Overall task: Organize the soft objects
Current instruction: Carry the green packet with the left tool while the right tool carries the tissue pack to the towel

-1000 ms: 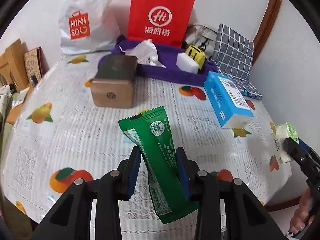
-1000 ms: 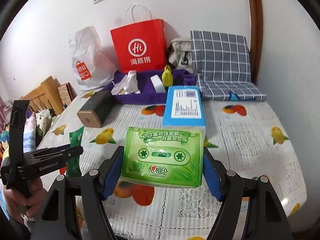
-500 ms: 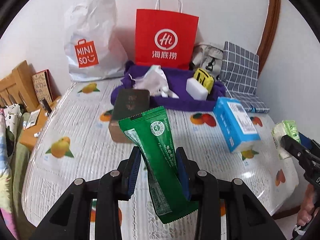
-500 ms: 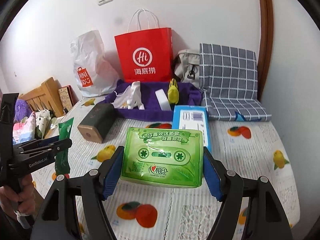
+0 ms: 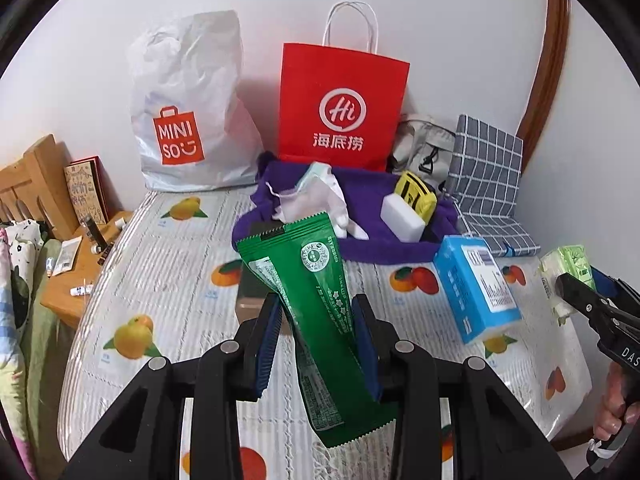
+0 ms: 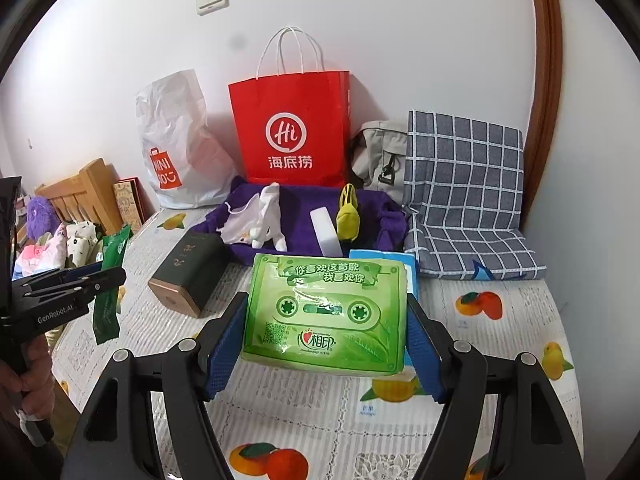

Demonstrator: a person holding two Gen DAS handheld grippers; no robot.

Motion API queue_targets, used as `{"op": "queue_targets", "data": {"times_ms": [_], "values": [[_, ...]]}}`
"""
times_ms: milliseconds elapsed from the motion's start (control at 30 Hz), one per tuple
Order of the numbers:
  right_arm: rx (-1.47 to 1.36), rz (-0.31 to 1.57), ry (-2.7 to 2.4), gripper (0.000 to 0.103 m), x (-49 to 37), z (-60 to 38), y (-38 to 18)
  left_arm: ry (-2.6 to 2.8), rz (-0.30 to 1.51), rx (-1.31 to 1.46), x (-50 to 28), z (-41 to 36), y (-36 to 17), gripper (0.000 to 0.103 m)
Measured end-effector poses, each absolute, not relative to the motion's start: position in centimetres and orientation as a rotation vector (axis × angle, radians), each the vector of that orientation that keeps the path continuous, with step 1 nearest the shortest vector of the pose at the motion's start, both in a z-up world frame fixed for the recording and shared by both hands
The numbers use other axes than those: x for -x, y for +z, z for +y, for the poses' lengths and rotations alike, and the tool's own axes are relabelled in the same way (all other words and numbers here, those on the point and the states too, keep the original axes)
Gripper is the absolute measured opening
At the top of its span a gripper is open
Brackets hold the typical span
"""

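Observation:
My left gripper is shut on a dark green foil packet and holds it above the table; it also shows in the right wrist view. My right gripper is shut on a light green tissue pack with a cassette print, held above the table; the pack also shows at the right of the left wrist view. A purple cloth tray at the back holds a white cloth, a white sponge block and a yellow pouch.
A blue tissue box and a dark box with a wooden end lie on the fruit-print table. A red paper bag, a white Miniso bag, a grey bag and a checked cushion stand behind.
Both grippers have risen and drawn back from the table, each still holding its item. The view now takes in more of the bags and wall.

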State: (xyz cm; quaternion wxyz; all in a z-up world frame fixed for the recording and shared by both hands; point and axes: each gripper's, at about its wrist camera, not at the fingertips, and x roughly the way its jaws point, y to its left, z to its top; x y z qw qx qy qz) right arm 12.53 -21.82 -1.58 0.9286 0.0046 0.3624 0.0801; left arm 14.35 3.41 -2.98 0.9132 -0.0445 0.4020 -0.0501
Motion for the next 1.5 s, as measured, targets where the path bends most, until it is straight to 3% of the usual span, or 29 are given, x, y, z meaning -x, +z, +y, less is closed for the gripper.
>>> {"op": "queue_targets", "data": {"times_ms": [933,1500], "values": [[-0.016,0.619,0.195,0.073,-22.7,-19.6,2.9,-0.098,0.745,0.136,-24.8,4.2,1.3,0.035],[-0.074,0.604,0.262,0.073,-29.9,-18.3,3.0,-0.089,0.768,0.154,-32.0,3.7,0.4,0.035]]}}
